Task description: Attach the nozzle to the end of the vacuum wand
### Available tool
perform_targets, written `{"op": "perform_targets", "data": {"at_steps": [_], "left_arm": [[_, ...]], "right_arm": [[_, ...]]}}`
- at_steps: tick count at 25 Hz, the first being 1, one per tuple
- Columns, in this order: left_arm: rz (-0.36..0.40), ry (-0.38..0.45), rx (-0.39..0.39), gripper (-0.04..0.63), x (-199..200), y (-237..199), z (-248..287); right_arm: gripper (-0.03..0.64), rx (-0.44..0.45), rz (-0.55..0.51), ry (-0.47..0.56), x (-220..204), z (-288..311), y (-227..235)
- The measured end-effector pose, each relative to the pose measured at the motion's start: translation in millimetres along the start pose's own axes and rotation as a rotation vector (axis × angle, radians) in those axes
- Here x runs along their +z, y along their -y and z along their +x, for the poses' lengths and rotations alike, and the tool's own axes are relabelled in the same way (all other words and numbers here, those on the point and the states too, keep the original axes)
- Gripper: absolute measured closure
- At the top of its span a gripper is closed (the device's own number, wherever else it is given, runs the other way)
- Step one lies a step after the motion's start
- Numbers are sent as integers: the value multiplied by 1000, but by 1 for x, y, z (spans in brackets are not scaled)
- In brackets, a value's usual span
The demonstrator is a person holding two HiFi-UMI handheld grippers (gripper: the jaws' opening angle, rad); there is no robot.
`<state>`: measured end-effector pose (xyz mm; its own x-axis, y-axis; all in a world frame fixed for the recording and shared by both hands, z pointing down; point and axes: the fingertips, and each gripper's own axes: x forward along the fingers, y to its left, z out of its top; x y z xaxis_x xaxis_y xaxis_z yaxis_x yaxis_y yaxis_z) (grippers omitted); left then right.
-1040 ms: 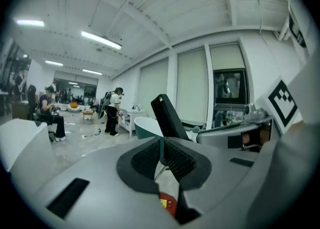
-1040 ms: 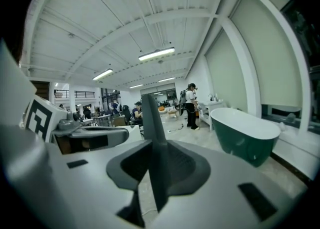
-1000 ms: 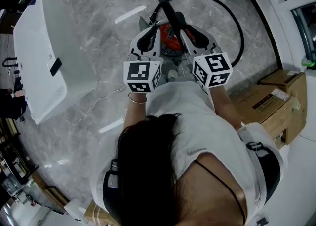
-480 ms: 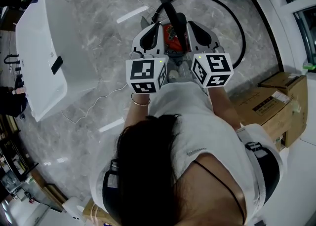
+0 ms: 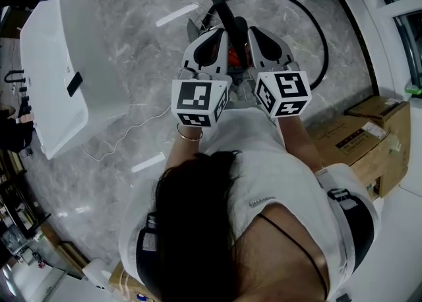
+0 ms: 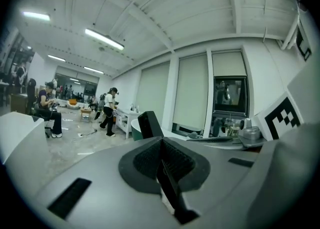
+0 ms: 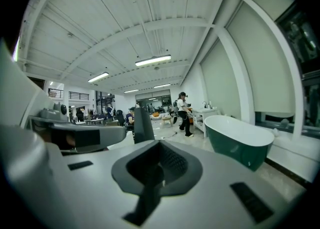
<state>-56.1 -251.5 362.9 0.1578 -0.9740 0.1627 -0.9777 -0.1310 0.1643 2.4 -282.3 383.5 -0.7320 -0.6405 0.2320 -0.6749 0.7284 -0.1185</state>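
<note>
The black vacuum wand (image 5: pixel 223 12) rises from the floor just ahead of both grippers, above the red vacuum body (image 5: pixel 229 55), which is mostly hidden beneath them. In the left gripper view the wand (image 6: pixel 150 124) stands upright just past the jaw tips, and the right gripper view shows it (image 7: pixel 142 123) the same way. I cannot pick out the nozzle in any view.

The left gripper (image 5: pixel 212 35) has its jaws pressed together with nothing between them (image 6: pixel 161 143). The right gripper (image 5: pixel 260 33) is closed and empty too (image 7: pixel 159 145). They sit side by side, nearly level, covering most of the vacuum.

A black hose (image 5: pixel 321 37) loops from the vacuum out to the right and back. A thin white cable (image 5: pixel 132 129) trails over the grey marble floor (image 5: pixel 145 50) on the left.

A large white tub (image 5: pixel 56 70) lies well left of the vacuum. A dark green bathtub (image 7: pixel 240 140) with a white inside stands to the right beside the windows; its contents cannot be seen. Closed cardboard boxes (image 5: pixel 369 136) sit at the person's right. Farther back, one person (image 7: pixel 183 113) stands and another (image 6: pixel 47 108) sits.
</note>
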Motion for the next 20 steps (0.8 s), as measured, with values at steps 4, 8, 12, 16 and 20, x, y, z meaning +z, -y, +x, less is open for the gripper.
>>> {"op": "perform_targets", "data": {"at_steps": [4,8,12,16,20], "left_arm": [[-8,-1,18,594,2,0,3],[-21,-2,36,594,3,0,4],[-14,-8,38,594,-1,0,6],[-1,-14,35,594,-4,4,8],[10,-20,33,594,-7,3,9]], "right_arm": [[601,2,-32,-10,0,0,1],[601,4,-36,-12,0,0,3],[601,4,-40,-21,-4,1,5],[601,-1,-42,-26,-6,0,7],[601,-8,-41,-36,-9,2,8]]}}
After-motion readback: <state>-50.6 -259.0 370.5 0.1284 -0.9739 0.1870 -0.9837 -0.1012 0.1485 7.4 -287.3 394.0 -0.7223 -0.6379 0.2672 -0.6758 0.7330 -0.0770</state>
